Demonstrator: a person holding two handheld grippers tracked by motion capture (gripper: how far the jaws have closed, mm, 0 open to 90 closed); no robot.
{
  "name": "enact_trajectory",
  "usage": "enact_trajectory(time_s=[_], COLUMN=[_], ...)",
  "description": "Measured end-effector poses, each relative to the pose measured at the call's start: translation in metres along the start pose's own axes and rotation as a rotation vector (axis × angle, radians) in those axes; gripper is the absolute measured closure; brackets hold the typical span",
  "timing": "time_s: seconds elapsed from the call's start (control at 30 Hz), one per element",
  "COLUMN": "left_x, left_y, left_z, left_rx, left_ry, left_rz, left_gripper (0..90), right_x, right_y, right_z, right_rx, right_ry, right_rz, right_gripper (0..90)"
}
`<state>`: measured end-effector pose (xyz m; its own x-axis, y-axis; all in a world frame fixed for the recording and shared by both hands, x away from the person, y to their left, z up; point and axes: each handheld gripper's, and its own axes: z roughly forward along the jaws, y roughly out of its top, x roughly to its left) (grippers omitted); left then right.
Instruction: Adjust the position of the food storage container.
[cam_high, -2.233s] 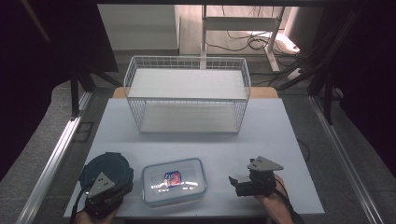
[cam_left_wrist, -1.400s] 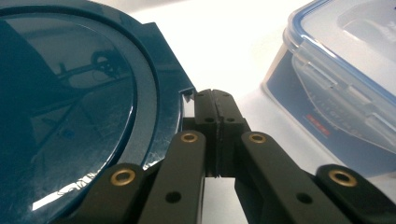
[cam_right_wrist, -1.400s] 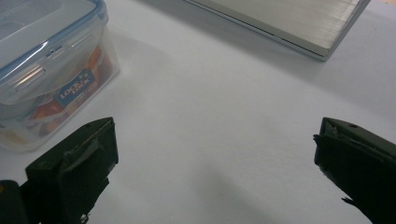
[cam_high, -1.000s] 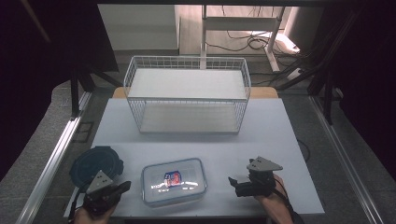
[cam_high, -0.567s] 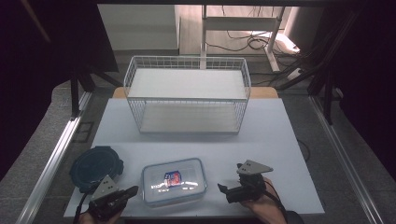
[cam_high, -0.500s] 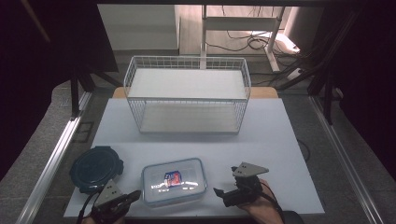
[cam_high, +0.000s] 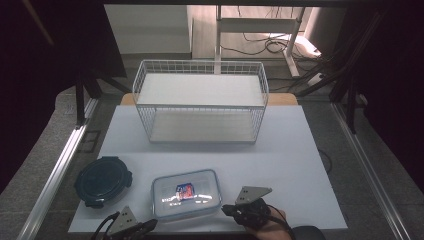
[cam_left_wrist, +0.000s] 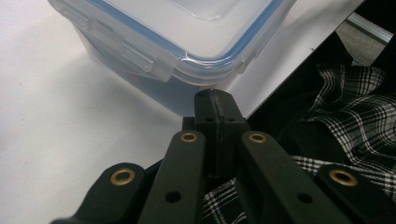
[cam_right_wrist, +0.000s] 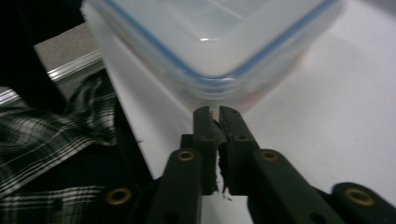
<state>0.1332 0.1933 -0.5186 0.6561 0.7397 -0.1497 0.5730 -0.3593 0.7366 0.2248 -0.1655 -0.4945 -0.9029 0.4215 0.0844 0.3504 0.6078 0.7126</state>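
A clear lidded food box (cam_high: 186, 194) with a blue seal and a red-and-blue item inside sits near the front edge of the white table (cam_high: 280, 150). My left gripper (cam_high: 145, 226) is at the box's near left corner. In the left gripper view its jaws are shut with nothing between them, their tip (cam_left_wrist: 215, 95) just short of the box (cam_left_wrist: 187, 37). My right gripper (cam_high: 226, 209) is at the near right corner. Its jaws have just been closing and are now shut on nothing, their tip (cam_right_wrist: 214, 112) close under the box's corner (cam_right_wrist: 219, 42).
A dark blue round lidded container (cam_high: 102, 180) lies left of the box. A white wire basket (cam_high: 200, 102) stands at the back middle of the table. The table's front edge is right behind both grippers, with checked cloth (cam_left_wrist: 355, 107) below it.
My left gripper has left the round container and moved right along the front edge to the box's left corner. My right gripper has moved left to the right corner and shut its jaws.
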Motion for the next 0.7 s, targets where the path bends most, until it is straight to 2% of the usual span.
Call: enact_trajectory(time_s=[0.03, 0.07, 0.2, 0.4, 0.5, 0.53, 0.57, 0.63, 0.67, 0.7], left_x=[0.000, 0.000, 0.001, 0.007, 0.010, 0.015, 0.015, 0.028, 0.033, 0.033], left_y=[0.000, 0.000, 0.001, 0.008, 0.011, 0.009, 0.009, 0.009, 0.010, 0.010], left_z=[0.000, 0.001, 0.004, 0.013, 0.016, 0.013, 0.013, 0.010, 0.011, 0.011], left_rx=[0.000, 0.004, 0.008, 0.011, 0.026, 0.025, 0.025, 0.023, 0.015, 0.015], left_ry=[0.000, -0.008, -0.004, -0.019, -0.012, 0.013, 0.013, 0.065, 0.073, 0.073], left_rz=[0.000, -0.003, -0.006, -0.003, 0.003, -0.022, -0.022, -0.070, -0.091, -0.091], left_gripper=[90.0, 90.0, 90.0, 90.0, 90.0, 90.0, 90.0, 90.0, 90.0, 90.0], right_x=[0.000, 0.003, 0.008, 0.010, 0.010, 0.010, 0.010, 0.009, 0.009, 0.009], right_y=[0.000, 0.000, 0.003, 0.006, 0.007, 0.008, 0.008, 0.008, 0.008, 0.008], right_z=[0.000, 0.005, 0.013, 0.024, 0.026, 0.026, 0.026, 0.028, 0.029, 0.029], right_rx=[0.000, 0.012, 0.011, 0.005, 0.005, 0.001, 0.001, 0.000, 0.000, 0.000], right_ry=[0.000, 0.036, 0.053, 0.059, 0.055, 0.050, 0.050, 0.054, 0.056, 0.056], right_rz=[0.000, -0.004, -0.017, -0.013, -0.010, -0.007, -0.007, 0.000, 0.001, 0.001], right_gripper=[87.8, 89.5, 89.6, 89.7, 89.8, 89.8, 89.8, 89.8, 89.8, 89.8])
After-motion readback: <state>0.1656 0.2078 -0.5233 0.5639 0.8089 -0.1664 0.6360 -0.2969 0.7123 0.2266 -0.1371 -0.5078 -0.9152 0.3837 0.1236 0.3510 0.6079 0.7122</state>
